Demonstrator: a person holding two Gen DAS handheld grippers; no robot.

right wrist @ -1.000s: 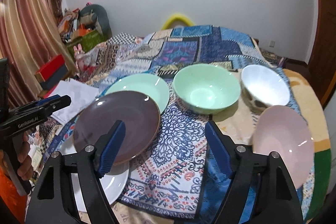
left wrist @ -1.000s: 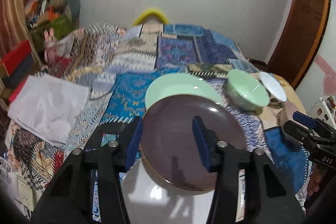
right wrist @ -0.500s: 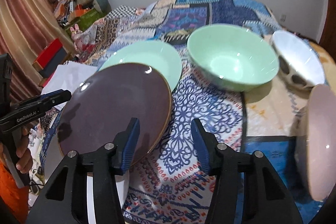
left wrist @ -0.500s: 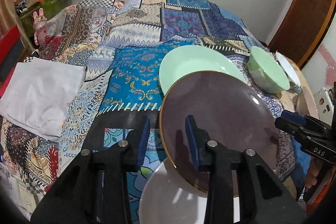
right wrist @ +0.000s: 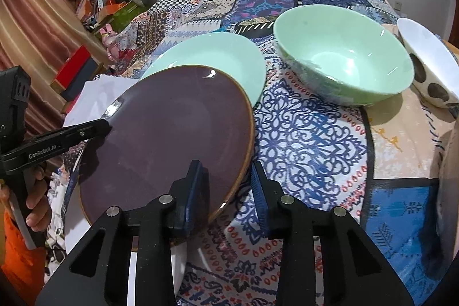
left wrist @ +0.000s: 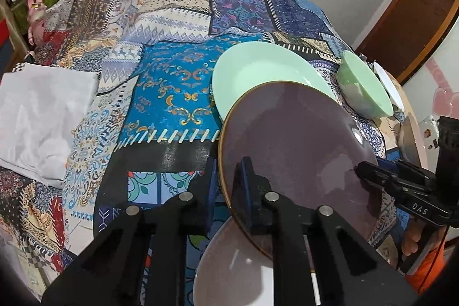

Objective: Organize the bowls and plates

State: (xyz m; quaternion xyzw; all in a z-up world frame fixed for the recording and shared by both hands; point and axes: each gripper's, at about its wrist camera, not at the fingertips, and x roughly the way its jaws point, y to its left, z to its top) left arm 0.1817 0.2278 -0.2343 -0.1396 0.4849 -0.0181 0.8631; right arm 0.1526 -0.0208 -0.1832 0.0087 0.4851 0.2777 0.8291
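A brown plate (left wrist: 292,139) (right wrist: 172,134) rests partly on a white plate (left wrist: 229,271) (right wrist: 183,257) and overlaps a pale green plate (left wrist: 258,70) (right wrist: 218,56). My left gripper (left wrist: 228,185) (right wrist: 103,128) is shut on the brown plate's left rim. My right gripper (right wrist: 226,188) (left wrist: 363,169) straddles the right rim. Its jaws are closing, and a strip of cloth still shows between the rim and the outer finger. Further right stand a green bowl (right wrist: 344,56) (left wrist: 364,88) and a white spotted bowl (right wrist: 427,56). A pink plate (right wrist: 450,162) sits at the right edge.
A patchwork cloth (left wrist: 178,93) covers the whole surface. A folded white cloth (left wrist: 43,111) lies at the left. Shelves with clutter (right wrist: 114,5) stand at the back left, and a wooden door (left wrist: 416,13) is at the back right.
Both grippers came down and in toward the brown plate. The left jaws went from wide to shut on its left rim. The right jaws narrowed around its right rim.
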